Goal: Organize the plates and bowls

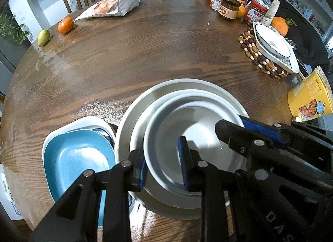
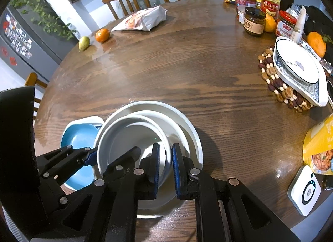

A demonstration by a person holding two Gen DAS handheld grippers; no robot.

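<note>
A white bowl (image 1: 199, 138) sits in a stack of nested white dishes (image 1: 133, 117) on the round wooden table. My left gripper (image 1: 164, 163) straddles the bowl's left rim with its jaws apart. My right gripper (image 2: 165, 165) straddles the bowl's (image 2: 129, 138) right rim, jaws narrowly apart; it also shows in the left wrist view (image 1: 249, 131). A blue square dish (image 1: 79, 158) lies in a white dish to the left, also in the right wrist view (image 2: 81, 138). A white patterned plate (image 2: 297, 69) rests on a beaded trivet at the right.
Sauce jars and bottles (image 2: 255, 23) stand at the far right with oranges (image 2: 316, 43). A snack bag (image 2: 143, 20), an orange (image 2: 102, 35) and a pear (image 2: 84, 42) lie far left. A yellow package (image 2: 318, 148) and a white device (image 2: 305, 190) sit near right.
</note>
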